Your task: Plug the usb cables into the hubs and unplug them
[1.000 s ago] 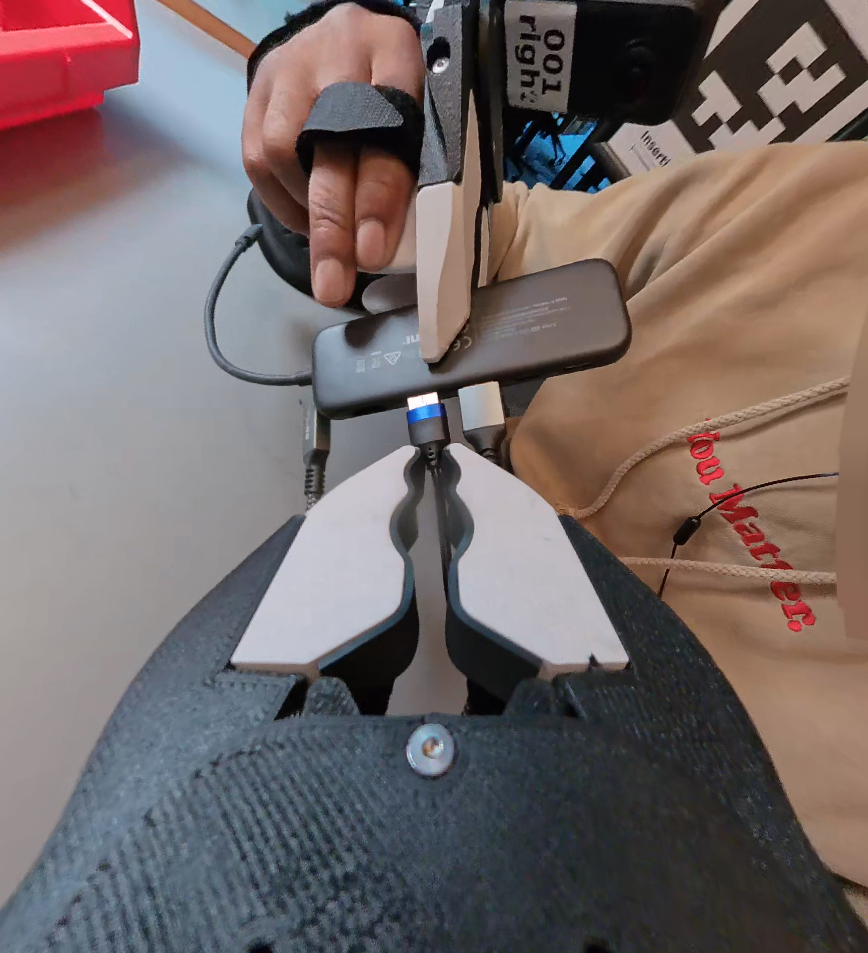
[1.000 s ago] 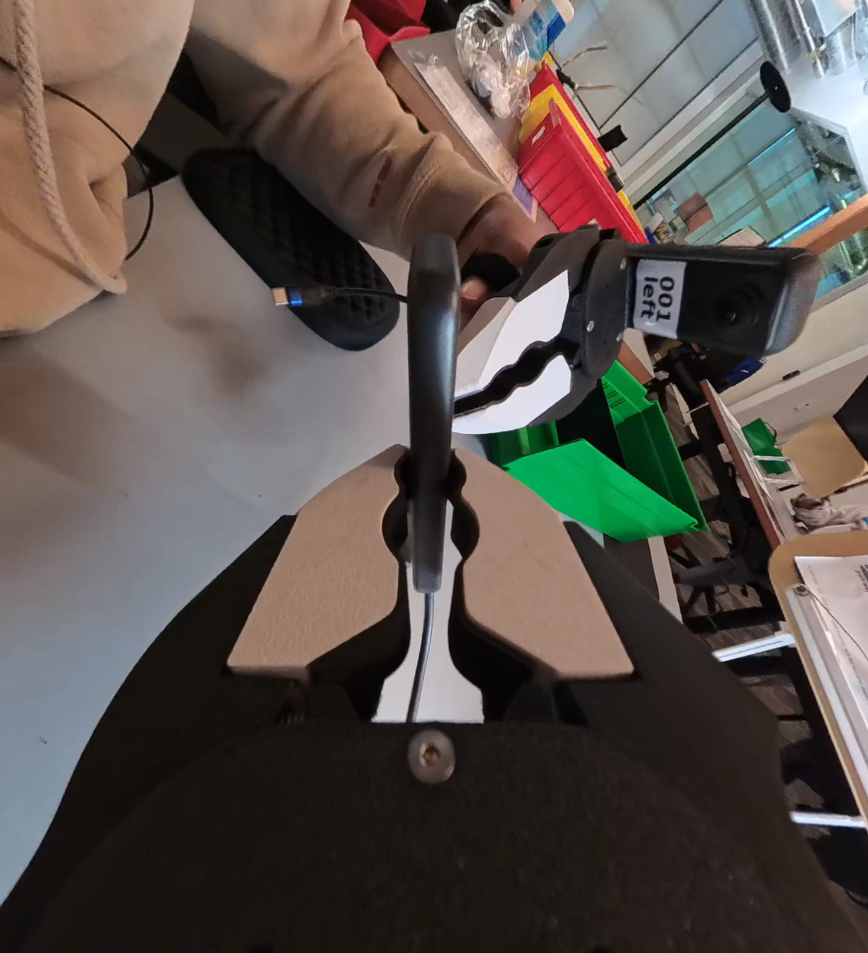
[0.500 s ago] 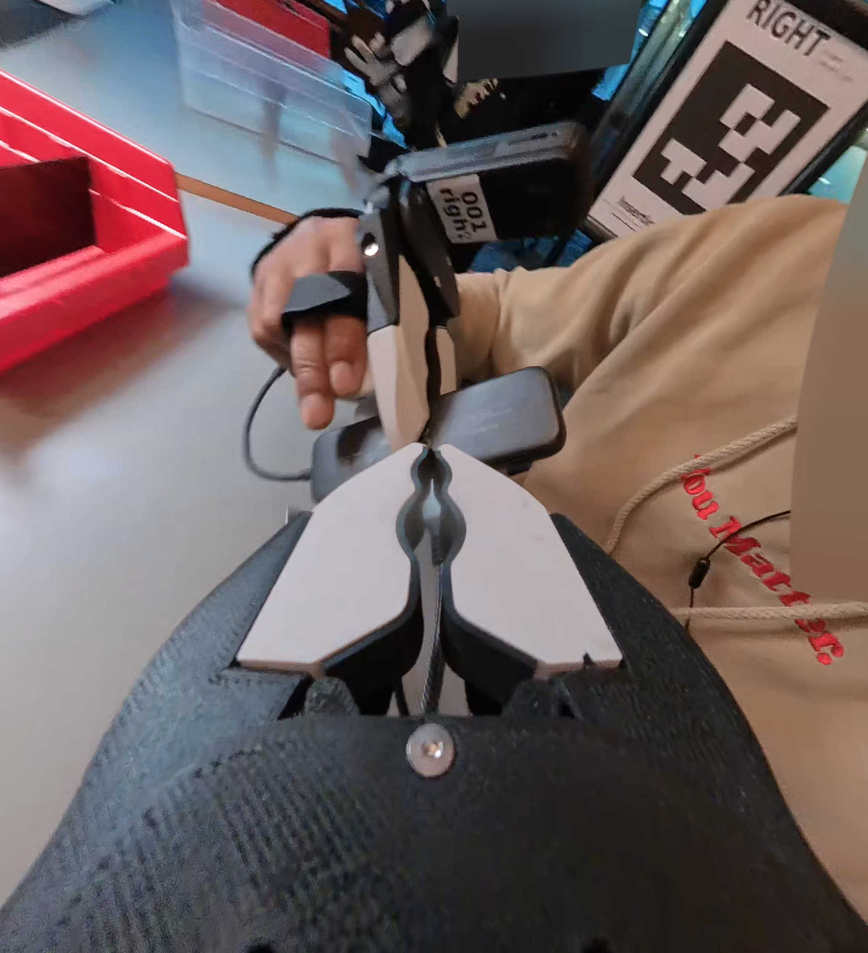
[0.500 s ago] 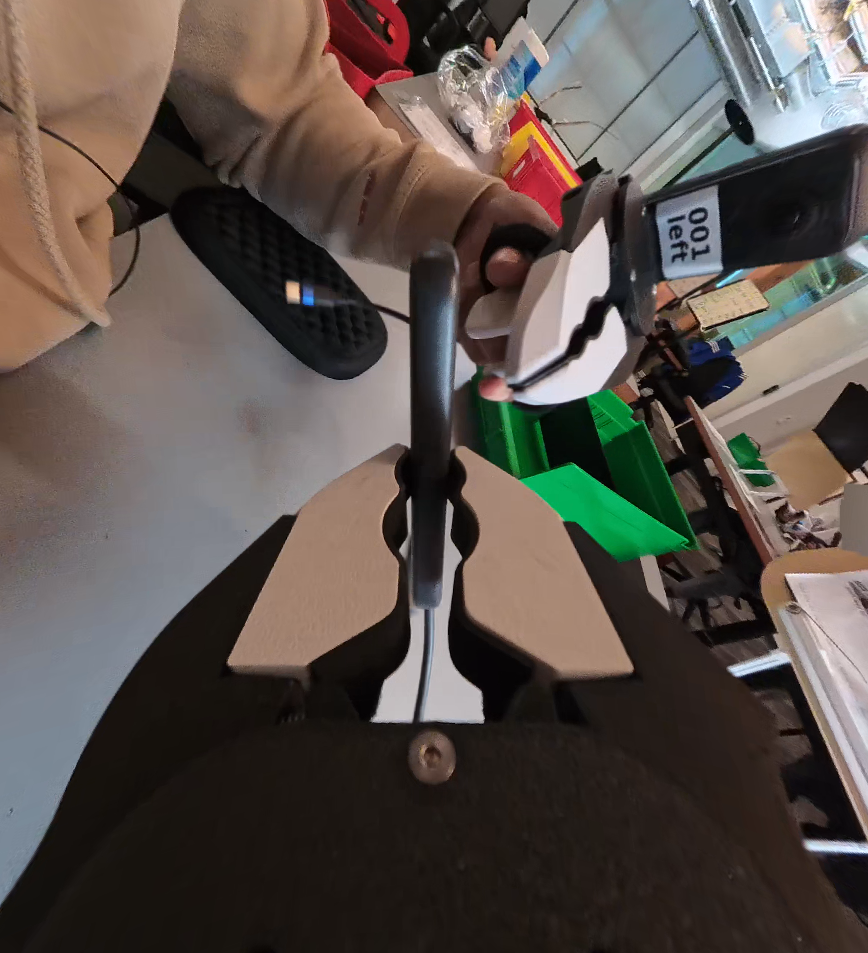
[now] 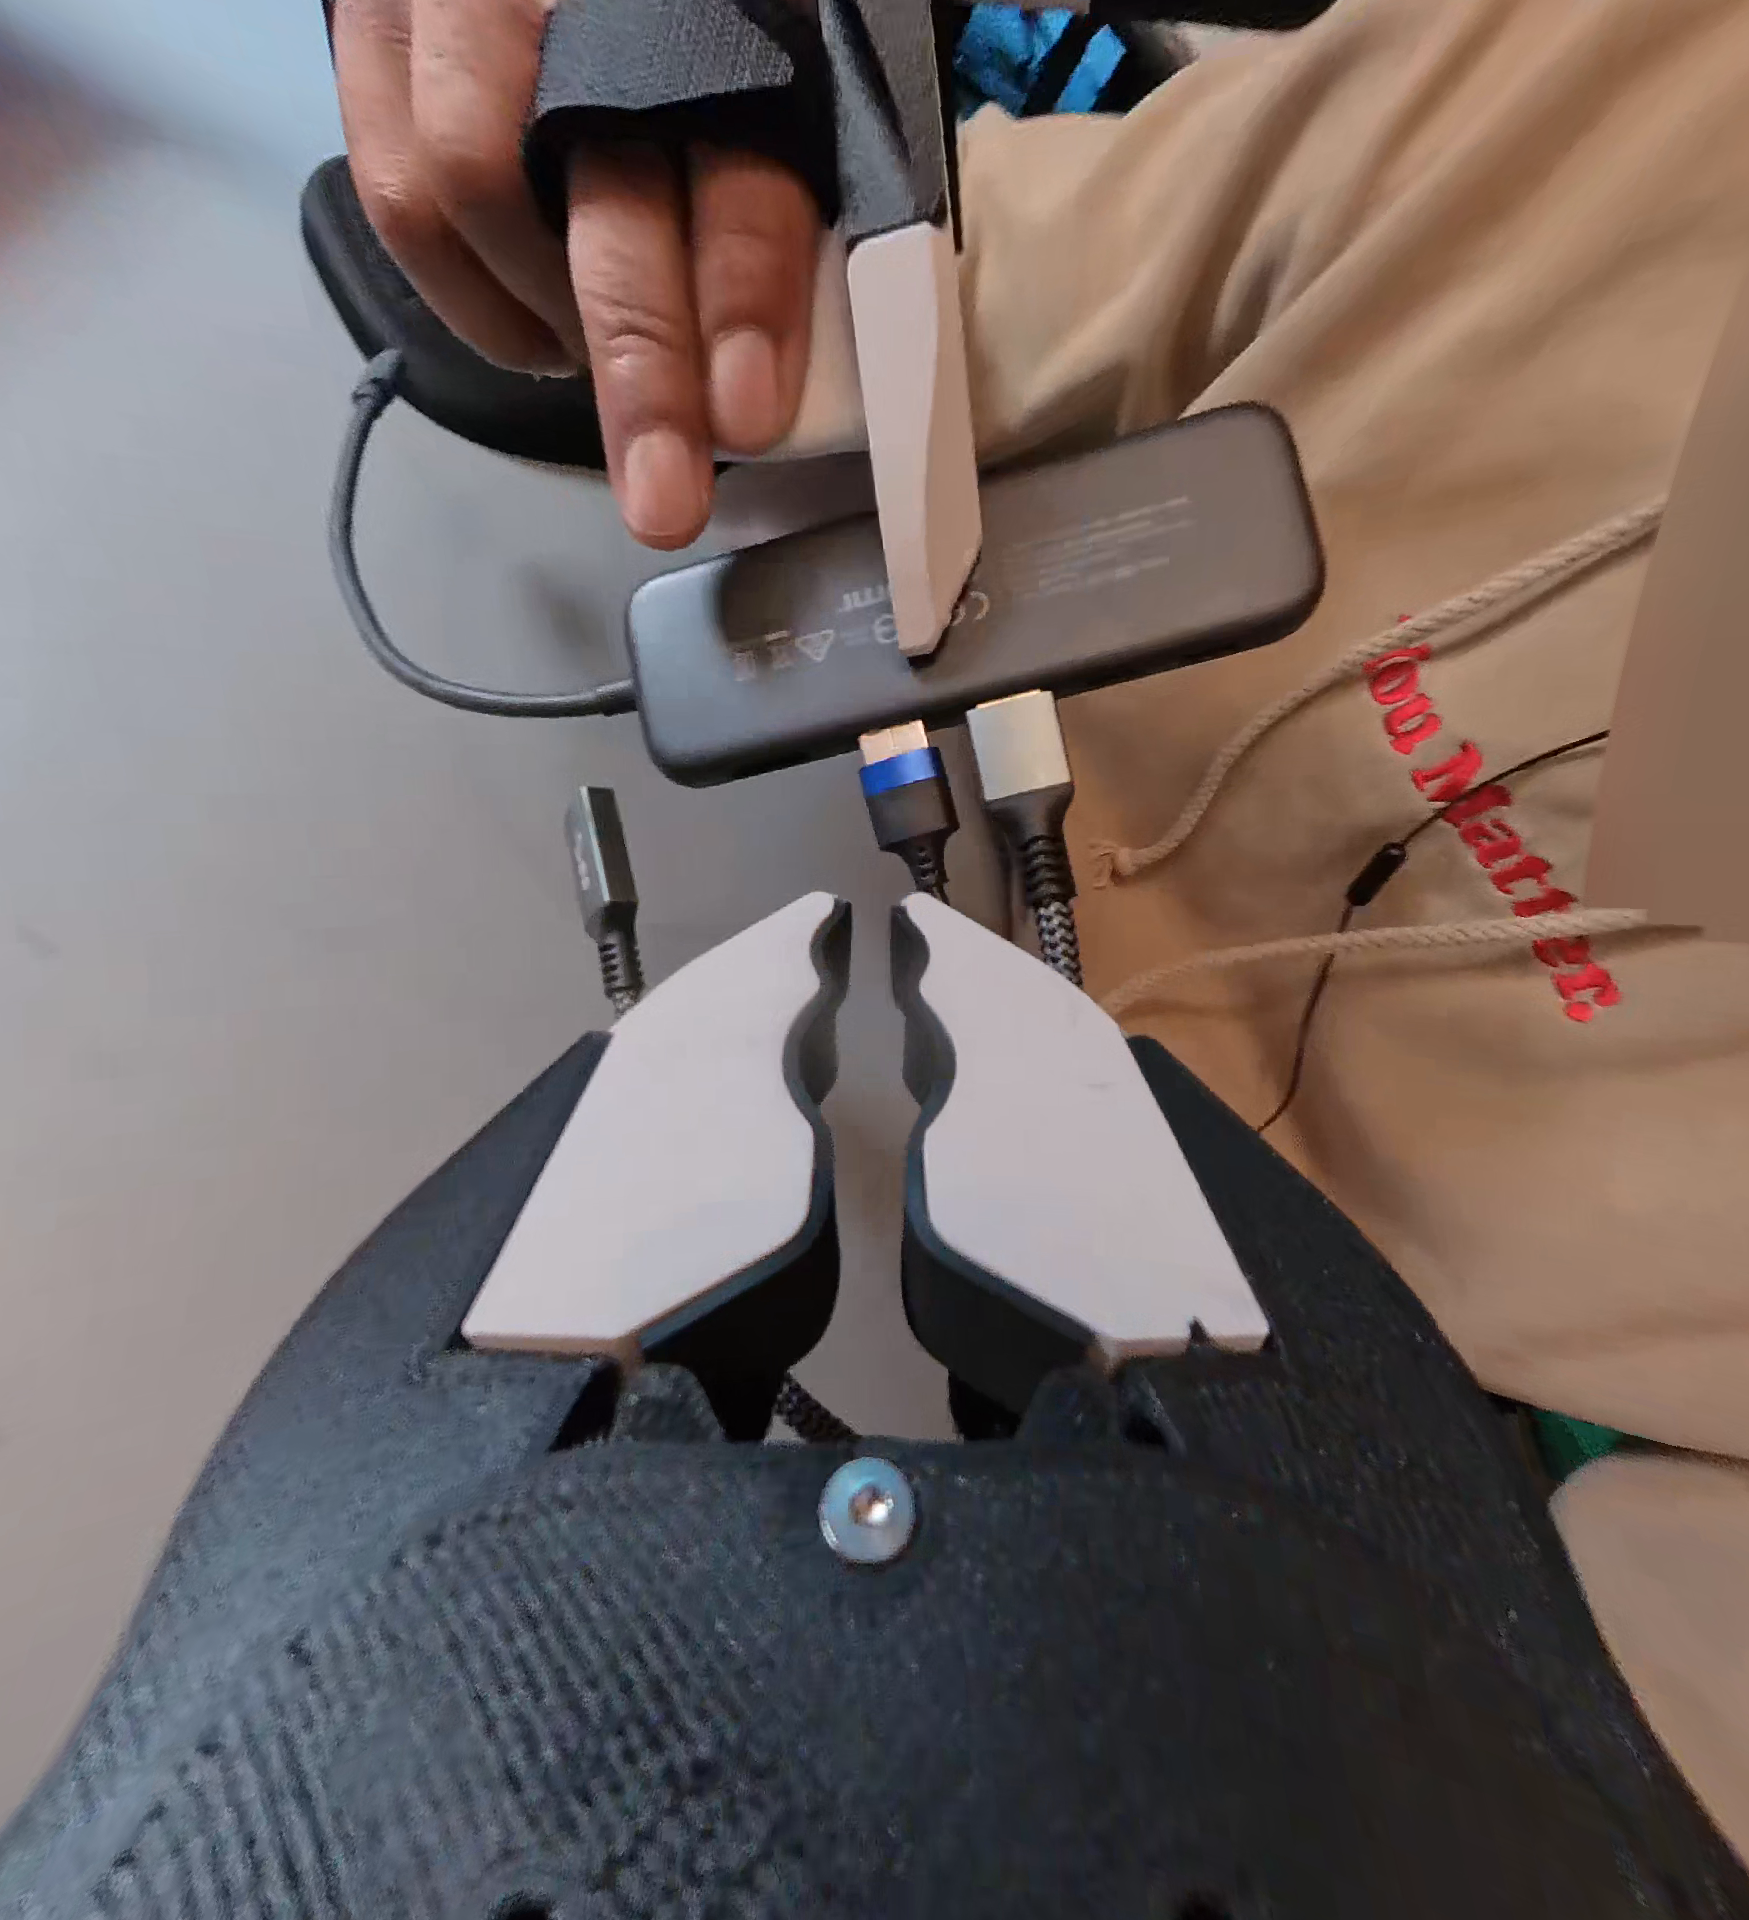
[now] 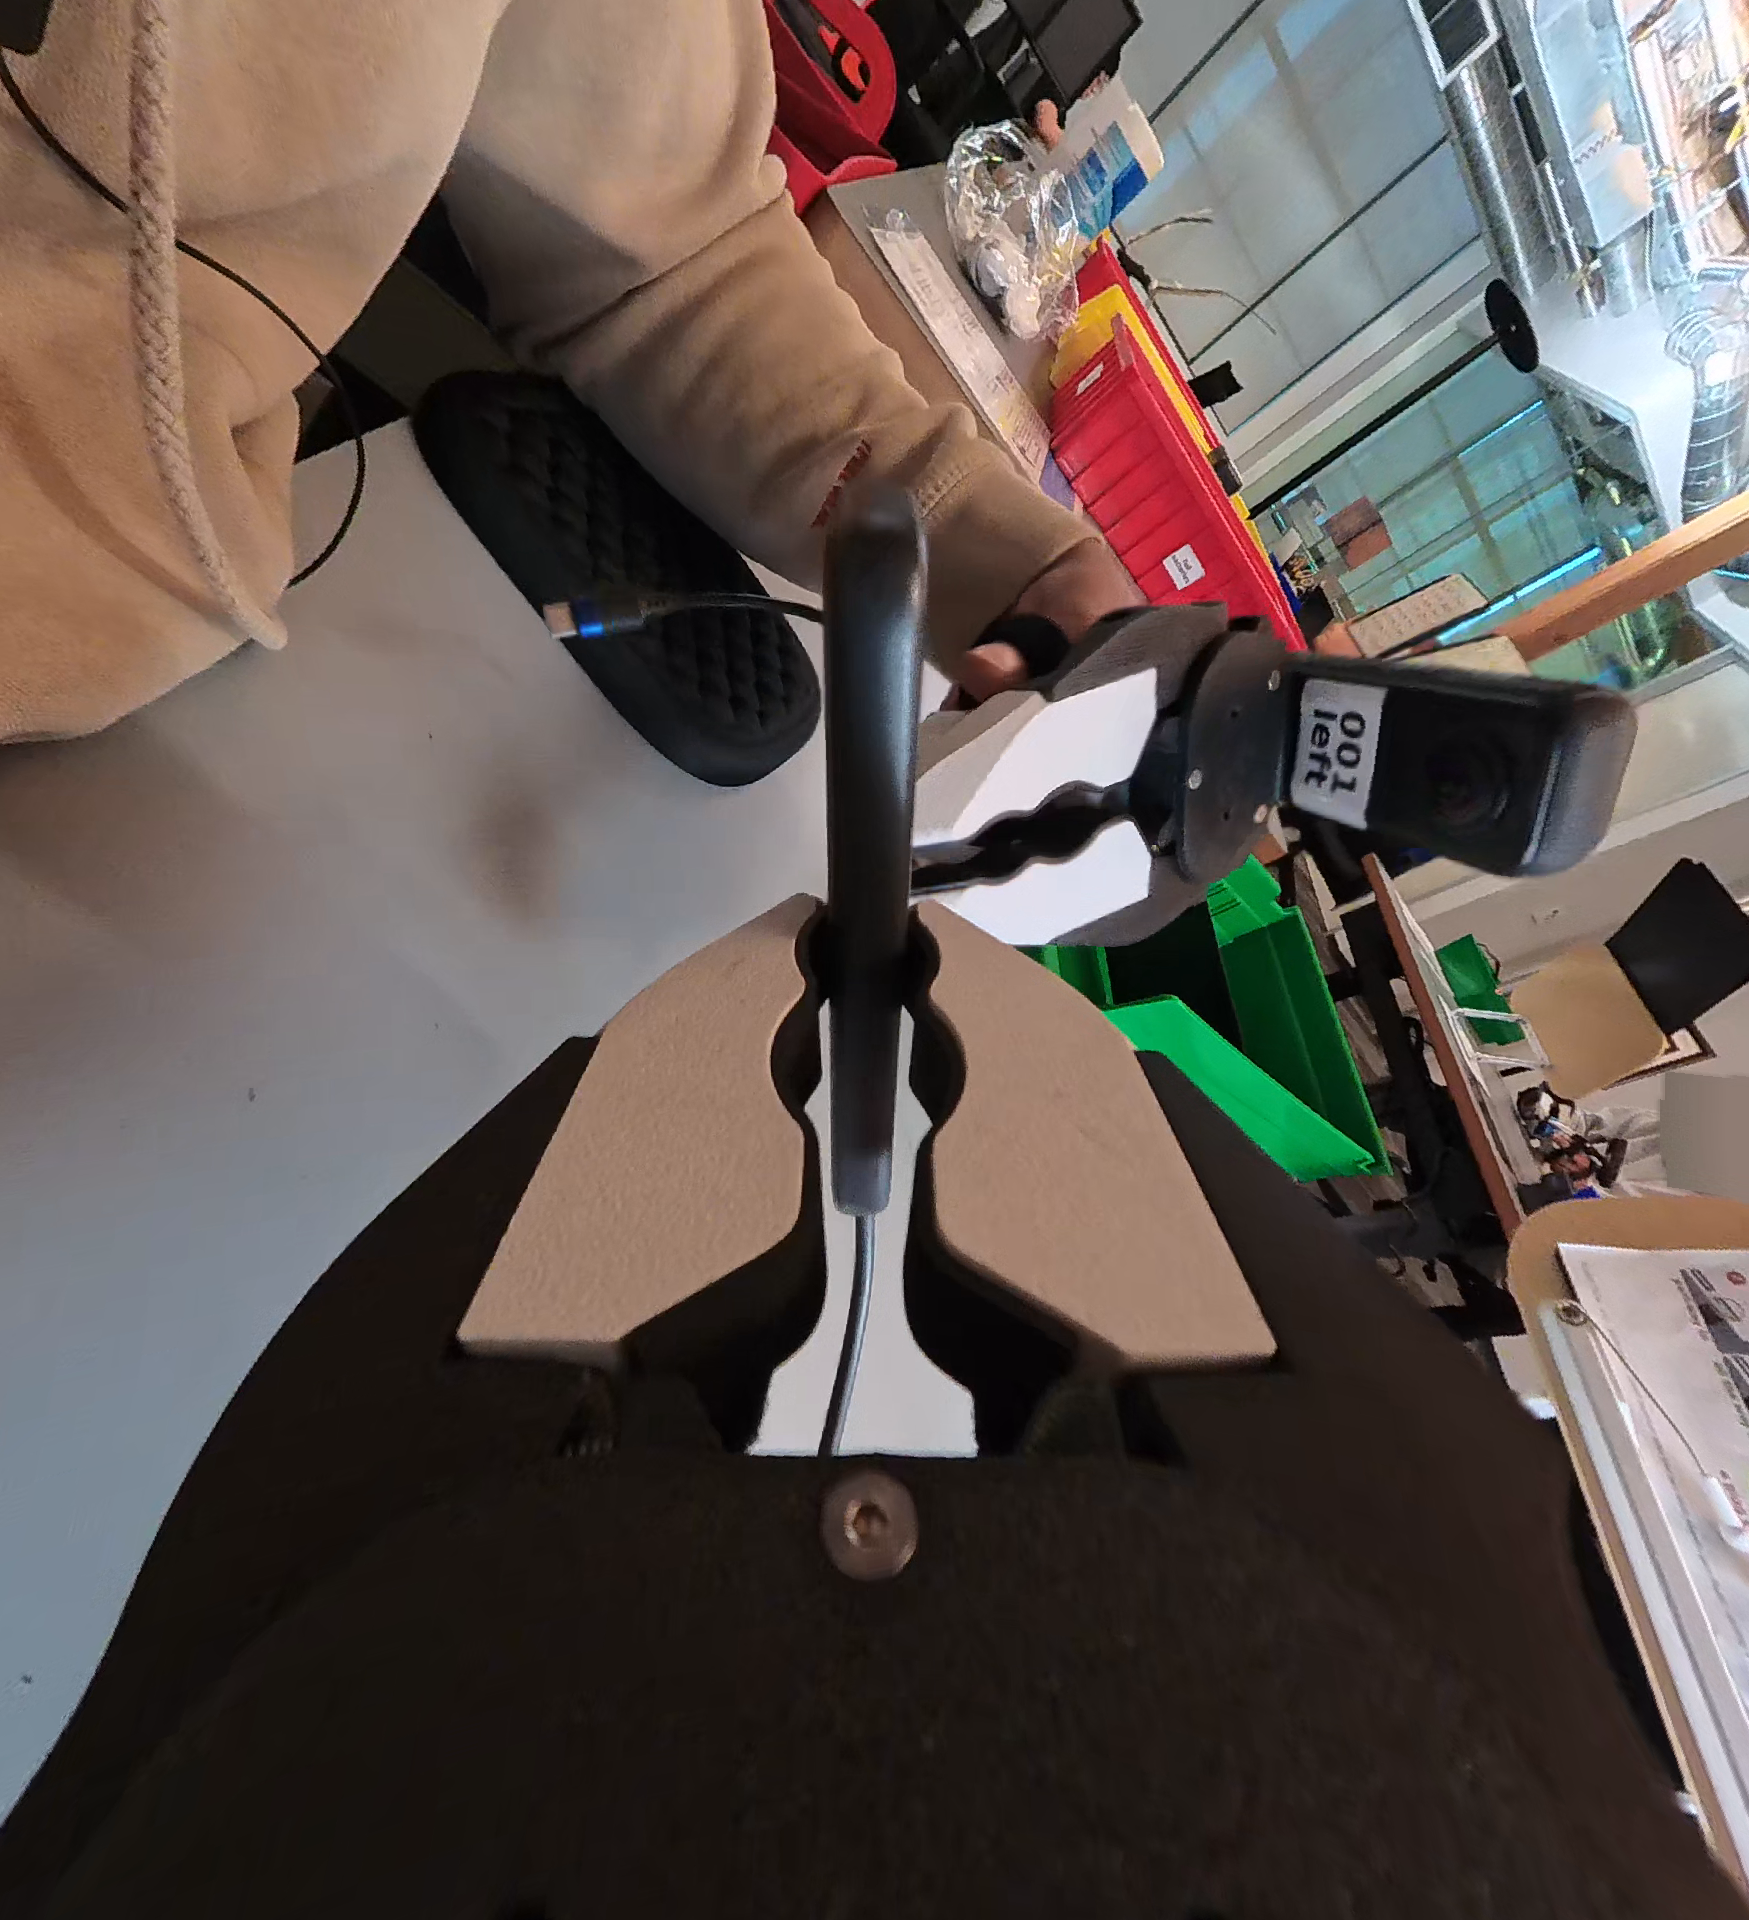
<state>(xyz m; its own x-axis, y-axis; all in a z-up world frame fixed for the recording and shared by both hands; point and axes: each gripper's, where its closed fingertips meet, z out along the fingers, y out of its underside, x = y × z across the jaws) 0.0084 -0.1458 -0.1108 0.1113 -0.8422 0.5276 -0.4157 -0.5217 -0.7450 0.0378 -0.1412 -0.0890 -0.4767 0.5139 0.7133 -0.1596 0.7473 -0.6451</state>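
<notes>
Clamping the dark hub edge-on, the right tongs present two seated plugs (blue-collared, silver) just beyond the empty, slightly parted left tongs; unplugging remains.

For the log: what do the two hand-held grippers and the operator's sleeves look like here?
Each hand-held gripper, left and right, has pale grey flat fingers with wavy black-edged inner rims on a textured black body with one silver screw. The left one carries a black camera bearing a white label. A black strap crosses the fingers; beige hoodie sleeves.
</notes>
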